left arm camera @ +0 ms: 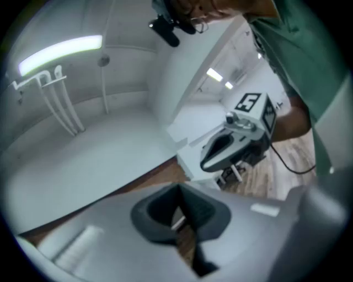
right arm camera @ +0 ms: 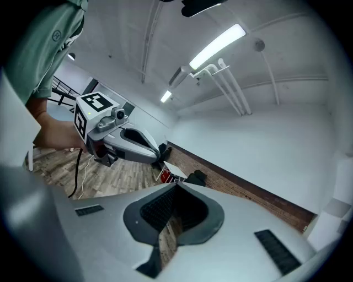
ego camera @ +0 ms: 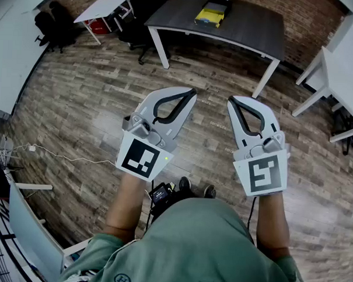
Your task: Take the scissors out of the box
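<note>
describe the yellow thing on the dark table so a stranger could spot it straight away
Look for the dark table with white legs by the brick wall, top centre of the head view. Near its far edge lies a flat yellow box. It is the only bright yellow thing in sight; the other tables are white.
</note>
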`<act>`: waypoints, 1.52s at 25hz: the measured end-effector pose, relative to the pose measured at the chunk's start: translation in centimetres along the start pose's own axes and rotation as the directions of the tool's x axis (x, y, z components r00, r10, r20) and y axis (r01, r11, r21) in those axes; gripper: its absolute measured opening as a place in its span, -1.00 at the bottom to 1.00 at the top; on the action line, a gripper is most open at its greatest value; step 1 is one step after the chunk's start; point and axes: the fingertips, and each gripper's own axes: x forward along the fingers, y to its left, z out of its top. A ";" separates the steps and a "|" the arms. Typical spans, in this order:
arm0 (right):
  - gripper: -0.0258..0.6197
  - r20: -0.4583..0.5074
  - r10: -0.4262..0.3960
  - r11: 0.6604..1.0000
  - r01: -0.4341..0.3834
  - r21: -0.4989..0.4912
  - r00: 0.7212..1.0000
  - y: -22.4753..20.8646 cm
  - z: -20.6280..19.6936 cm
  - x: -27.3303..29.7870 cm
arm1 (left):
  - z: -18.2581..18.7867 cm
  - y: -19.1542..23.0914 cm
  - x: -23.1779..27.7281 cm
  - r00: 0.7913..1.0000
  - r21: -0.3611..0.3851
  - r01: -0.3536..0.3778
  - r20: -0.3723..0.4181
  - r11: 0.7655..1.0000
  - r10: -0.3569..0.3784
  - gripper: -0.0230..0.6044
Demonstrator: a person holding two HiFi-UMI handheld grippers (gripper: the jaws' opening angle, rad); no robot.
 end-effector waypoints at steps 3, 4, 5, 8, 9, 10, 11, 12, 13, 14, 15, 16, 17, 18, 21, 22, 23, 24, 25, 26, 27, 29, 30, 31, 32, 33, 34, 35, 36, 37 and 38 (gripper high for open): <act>-0.90 -0.007 -0.003 1.000 0.003 0.010 1.000 0.3 -0.6 0.4 | -0.5 -0.2 0.1 1.000 0.006 0.005 0.005 1.000 -0.005 -0.93; -0.90 -0.008 -0.004 1.000 0.004 0.010 1.000 0.3 -0.6 0.6 | -0.7 -0.1 0.1 1.000 0.005 0.006 0.005 1.000 -0.006 -0.93; -0.90 -0.008 -0.004 1.000 0.004 0.009 1.000 0.3 -0.6 0.9 | -0.9 0.1 0.2 1.000 0.004 0.007 0.004 1.000 -0.007 -0.93; -0.90 -0.014 -0.005 1.000 0.005 0.007 1.000 0.1 -0.6 1.7 | -1.5 0.7 0.5 1.000 -0.001 0.011 0.003 1.000 -0.011 -0.93; -0.90 -0.017 -0.005 1.000 0.005 0.009 1.000 0.1 -0.7 2.0 | -1.6 0.9 0.6 1.000 -0.002 0.013 0.002 1.000 -0.013 -0.93; -0.90 -0.020 -0.006 1.000 0.006 0.011 1.000 0.0 -0.7 2.2 | -1.8 1.0 0.7 1.000 -0.004 0.015 0.002 1.000 -0.015 -0.93; -0.90 -0.021 -0.006 1.000 0.006 0.012 1.000 0.0 -0.8 2.4 | -2.0 1.1 0.7 1.000 -0.005 0.017 0.003 1.000 -0.017 -0.93; -0.90 -0.021 -0.007 1.000 0.008 0.014 1.000 0.0 -0.7 2.6 | -2.2 1.3 0.8 1.000 -0.006 0.019 0.003 1.000 -0.019 -0.93; -0.90 -0.019 -0.009 1.000 0.010 0.016 1.000 0.0 -0.7 2.8 | -2.3 1.4 0.8 1.000 -0.008 0.021 0.002 1.000 -0.021 -0.93; -0.90 -0.018 -0.012 1.000 0.013 0.017 1.000 0.0 -0.7 3.0 | -2.5 1.5 0.9 1.000 -0.009 0.023 0.001 1.000 -0.023 -0.93; -0.90 -0.017 -0.016 1.000 0.016 0.017 1.000 0.0 -0.7 3.2 | -2.8 1.7 0.9 1.000 -0.009 0.025 0.000 1.000 -0.025 -0.93; -0.90 -0.018 -0.018 1.000 0.019 0.017 1.000 0.0 -0.7 3.5 | -3.1 1.8 0.9 1.000 -0.006 0.027 -0.002 1.000 -0.027 -0.93; -0.90 -0.020 -0.020 1.000 0.020 0.016 1.000 0.0 -0.6 3.9 | -3.4 2.1 1.0 1.000 -0.001 0.029 -0.005 1.000 -0.029 -0.93; -0.90 -0.023 -0.021 1.000 0.021 0.015 1.000 0.1 -0.6 4.3 | -3.7 2.3 1.0 1.000 0.003 0.030 -0.008 1.000 -0.030 -0.93; -0.90 -0.029 -0.026 1.000 0.027 0.010 0.999 0.3 -0.8 5.1 | -4.5 2.5 1.1 0.999 0.012 0.034 -0.010 0.999 -0.034 -0.93; -0.90 -0.030 -0.029 1.000 0.029 0.009 0.999 0.5 -1.1 5.2 | -4.8 2.3 1.1 0.999 0.013 0.036 -0.007 0.999 -0.036 -0.93; -0.90 -0.033 -0.031 0.999 0.031 0.009 0.999 0.6 -1.4 5.4 | -5.1 2.2 1.2 0.999 0.014 0.038 -0.004 0.999 -0.038 -0.93; -0.90 -0.036 -0.032 0.999 0.032 0.008 0.999 0.6 -1.5 5.7 | -5.4 2.3 1.3 0.999 0.014 0.040 0.000 0.999 -0.040 -0.93; -0.90 -0.041 -0.033 0.999 0.033 0.007 0.999 0.5 -1.4 6.3 | -5.7 2.8 1.4 0.999 0.011 0.042 0.003 0.999 -0.042 -0.93; -0.90 -0.047 -0.034 0.999 0.035 0.005 0.998 0.4 -1.2 7.1 | -6.0 3.6 1.4 0.999 0.007 0.045 0.006 0.999 -0.045 -0.93; -0.90 -0.052 -0.036 0.999 0.036 0.002 0.998 0.3 -0.9 7.8 | -6.4 4.3 1.4 0.999 0.004 0.048 0.009 0.999 -0.048 -0.93; -0.90 -0.059 -0.044 0.999 0.044 -0.009 0.997 0.3 -0.4 8.8 | -6.9 5.2 1.2 0.998 0.002 0.051 0.021 0.999 -0.051 -0.93; -0.90 -0.059 -0.049 0.999 0.049 -0.012 0.997 0.5 -0.3 9.1 | -7.1 5.4 1.0 0.998 0.002 0.052 0.029 0.999 -0.052 -0.93; -0.90 -0.061 -0.054 0.998 0.054 -0.013 0.997 0.5 -0.2 9.3 | -7.3 5.7 0.9 0.998 0.002 0.052 0.037 0.999 -0.052 -0.93; -0.90 -0.064 -0.058 0.998 0.057 -0.015 0.996 0.6 -0.1 9.6 | -7.4 6.0 0.8 0.998 0.001 0.051 0.043 0.999 -0.051 -0.93; -0.90 -0.069 -0.059 0.998 0.058 -0.018 0.996 0.6 0.0 9.9 | -7.6 6.3 0.8 0.998 -0.001 0.051 0.045 0.999 -0.051 -0.93; -0.90 -0.074 -0.057 0.998 0.056 -0.023 0.996 0.5 0.0 10.2 | -7.9 6.6 1.0 0.998 -0.003 0.053 0.045 0.999 -0.053 -0.93; -0.90 -0.077 -0.055 0.998 0.053 -0.025 0.996 0.5 0.0 10.5 | -8.1 6.8 1.1 0.998 -0.007 0.055 0.044 0.998 -0.055 -0.93; -0.90 -0.079 -0.052 0.998 0.050 -0.025 0.996 0.4 -0.1 10.8 | -8.2 6.9 1.3 0.997 -0.009 0.058 0.044 0.998 -0.057 -0.93; -0.90 -0.079 -0.051 0.999 0.049 -0.022 0.996 0.3 -0.2 11.0 | -8.4 6.9 1.5 0.997 -0.010 0.060 0.044 0.998 -0.060 -0.93; -0.90 -0.079 -0.050 0.999 0.049 -0.018 0.996 0.1 -0.4 11.3 | -8.5 7.0 1.7 0.997 -0.010 0.062 0.043 0.998 -0.062 -0.93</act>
